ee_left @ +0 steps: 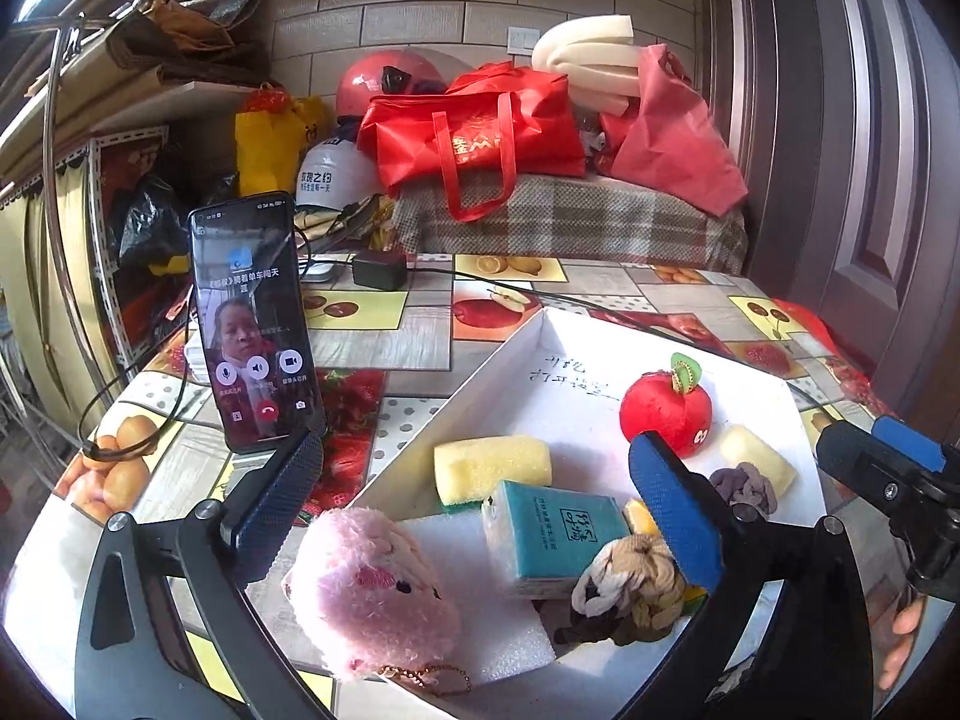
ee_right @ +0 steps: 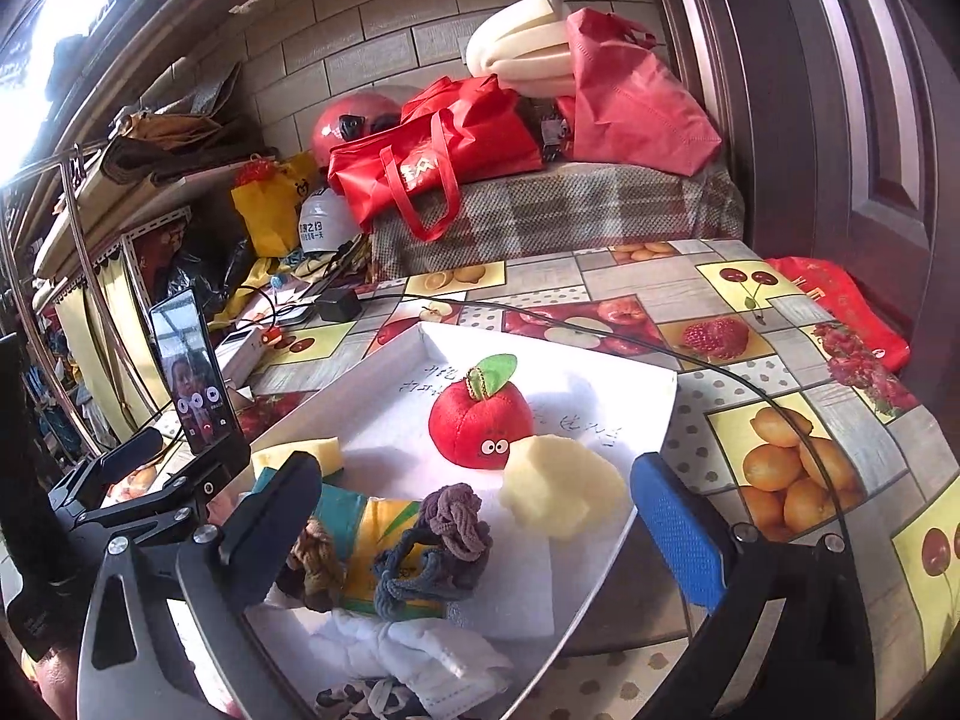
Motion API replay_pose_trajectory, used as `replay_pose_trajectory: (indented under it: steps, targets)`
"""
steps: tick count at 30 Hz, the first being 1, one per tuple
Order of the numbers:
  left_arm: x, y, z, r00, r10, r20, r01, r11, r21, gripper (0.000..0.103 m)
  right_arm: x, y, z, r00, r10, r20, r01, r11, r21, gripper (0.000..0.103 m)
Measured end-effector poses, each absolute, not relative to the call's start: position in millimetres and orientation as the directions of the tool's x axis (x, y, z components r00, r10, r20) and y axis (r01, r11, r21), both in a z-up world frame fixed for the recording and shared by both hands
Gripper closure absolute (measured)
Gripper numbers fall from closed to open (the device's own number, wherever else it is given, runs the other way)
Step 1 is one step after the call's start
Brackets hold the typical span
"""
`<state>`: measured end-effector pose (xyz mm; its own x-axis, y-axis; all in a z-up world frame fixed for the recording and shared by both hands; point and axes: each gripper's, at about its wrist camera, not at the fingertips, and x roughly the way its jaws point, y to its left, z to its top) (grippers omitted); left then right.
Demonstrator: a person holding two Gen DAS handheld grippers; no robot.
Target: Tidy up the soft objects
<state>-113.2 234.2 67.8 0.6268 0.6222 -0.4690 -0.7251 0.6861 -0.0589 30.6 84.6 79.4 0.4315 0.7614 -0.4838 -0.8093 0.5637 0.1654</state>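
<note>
In white tray (ee_left: 516, 354), plush apple (ee_left: 666, 414), pink pig (ee_left: 372, 588), tissue pack (ee_left: 552, 537), sponges (ee_left: 492, 468)

Left gripper (ee_left: 474, 516) fingers spread; right gripper (ee_right: 474, 534) likewise.

apple toy (ee_right: 480, 426) in tray (ee_right: 648, 396) | phone (ee_left: 255, 324) left of tray

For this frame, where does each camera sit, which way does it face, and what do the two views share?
Left wrist: on the left hand-held gripper, low over the white tray's near-left end, facing the pink plush; both fingers show, the right hand-held gripper at right.
Right wrist: on the right hand-held gripper, over the tray's near-right end, facing the red apple plush; the left hand-held gripper at left.
Shared: tray, apple plush, phone.
</note>
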Motion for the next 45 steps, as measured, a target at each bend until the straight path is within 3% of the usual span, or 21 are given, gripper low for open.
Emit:
replay_pose_trajectory:
  steps: [8,12,15,25,27,30,34,45]
  targets:
    - [-117.0,223.7,71.3,0.634,0.612,-0.473,-0.711,0.702,-0.044,0.0,15.3,45.4,99.0,0.573,0.701,-0.424,-0.739,0.666,0.104,0.0]
    - [-116.0,213.9,72.3,0.609,0.608,-0.509,-0.708,0.706,-0.004,0.0,23.3,23.5,96.1,0.65,0.595,-0.473,-0.626,0.772,0.111,0.0]
    - [-119.9,199.3,74.2,0.603,0.597,-0.528,-0.7,0.714,0.009,0.0,28.6,9.2,91.2,0.633,0.592,-0.499,-0.623,0.772,0.127,0.0]
    - [-150.5,150.5,86.0,0.565,0.631,-0.532,-0.732,0.68,0.031,0.0,-0.9,-50.9,114.3,0.805,0.518,-0.291,-0.542,0.841,-0.002,0.0]
    - [-150.4,141.1,86.7,0.581,0.603,-0.546,-0.704,0.71,0.036,0.0,-2.1,-64.0,115.0,0.805,0.523,-0.279,-0.542,0.84,0.013,0.0]
    - [-151.1,126.1,86.7,0.594,0.581,-0.556,-0.678,0.734,0.043,0.0,4.8,-83.7,110.4,0.775,0.536,-0.334,-0.549,0.834,0.064,0.0]
    - [-156.3,103.6,90.4,0.584,0.619,-0.524,-0.692,0.718,0.078,0.0,13.9,-111.4,105.4,0.758,0.539,-0.367,-0.526,0.838,0.145,0.0]
    - [-159.4,70.5,97.1,0.611,0.599,-0.518,-0.656,0.749,0.092,0.0,4.4,-156.8,113.9,0.801,0.546,-0.247,-0.502,0.836,0.222,0.0]
